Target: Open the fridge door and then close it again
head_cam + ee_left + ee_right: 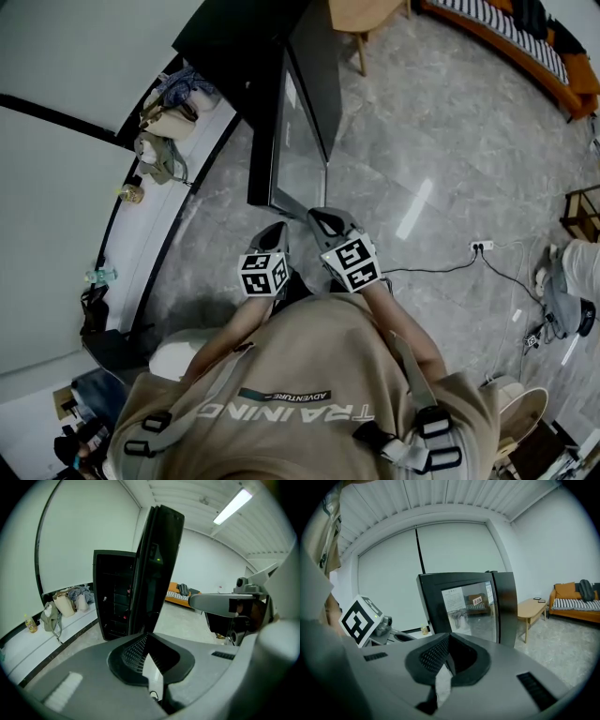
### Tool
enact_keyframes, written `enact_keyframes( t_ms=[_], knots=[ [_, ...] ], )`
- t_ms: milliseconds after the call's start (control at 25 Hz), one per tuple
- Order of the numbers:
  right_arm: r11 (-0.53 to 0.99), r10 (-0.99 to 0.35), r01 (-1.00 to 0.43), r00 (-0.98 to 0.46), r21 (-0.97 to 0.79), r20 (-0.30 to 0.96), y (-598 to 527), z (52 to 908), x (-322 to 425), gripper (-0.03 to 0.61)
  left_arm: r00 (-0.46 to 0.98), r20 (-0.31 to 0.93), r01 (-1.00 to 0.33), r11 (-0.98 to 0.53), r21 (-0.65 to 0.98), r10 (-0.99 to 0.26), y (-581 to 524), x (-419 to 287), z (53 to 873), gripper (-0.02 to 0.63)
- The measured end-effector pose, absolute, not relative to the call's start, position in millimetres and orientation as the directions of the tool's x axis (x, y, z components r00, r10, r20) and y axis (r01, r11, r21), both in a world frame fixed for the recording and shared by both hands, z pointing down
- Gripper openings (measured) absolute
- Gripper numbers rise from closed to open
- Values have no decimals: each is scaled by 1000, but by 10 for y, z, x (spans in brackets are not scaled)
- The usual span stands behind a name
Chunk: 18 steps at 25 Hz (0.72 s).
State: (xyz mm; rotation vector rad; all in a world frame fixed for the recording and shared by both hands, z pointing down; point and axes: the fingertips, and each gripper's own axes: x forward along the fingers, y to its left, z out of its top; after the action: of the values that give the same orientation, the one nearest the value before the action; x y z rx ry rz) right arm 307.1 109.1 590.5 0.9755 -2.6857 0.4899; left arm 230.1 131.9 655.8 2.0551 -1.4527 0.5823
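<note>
The black fridge (246, 56) stands at the top of the head view with its glass door (298, 150) swung wide open toward me. Both grippers hang side by side just short of the door's free edge. My left gripper (277, 230) is shut with nothing in it; in the left gripper view its jaws (147, 635) point at the door (158, 564), seen edge-on, with the dark cabinet (112, 592) behind. My right gripper (321, 219) is shut and empty too, and its jaws (449, 635) face the door's glass front (469, 609). Whether either tip touches the door cannot be told.
Bags (169, 112) and a small bottle (129, 193) sit on a low white ledge left of the fridge. A wooden table (361, 19) and an orange sofa (525, 47) lie beyond. A power strip (482, 247) with cables crosses the floor at the right.
</note>
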Motion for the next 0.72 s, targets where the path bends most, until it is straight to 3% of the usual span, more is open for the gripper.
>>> enact_keyframes(
  t_ms=[720],
  knots=[
    [766,-533,-624,-752,-156,387,977,5791,2756,-5,308,500,-949,-225,221,-809,1379,1671,6253,0]
  ],
)
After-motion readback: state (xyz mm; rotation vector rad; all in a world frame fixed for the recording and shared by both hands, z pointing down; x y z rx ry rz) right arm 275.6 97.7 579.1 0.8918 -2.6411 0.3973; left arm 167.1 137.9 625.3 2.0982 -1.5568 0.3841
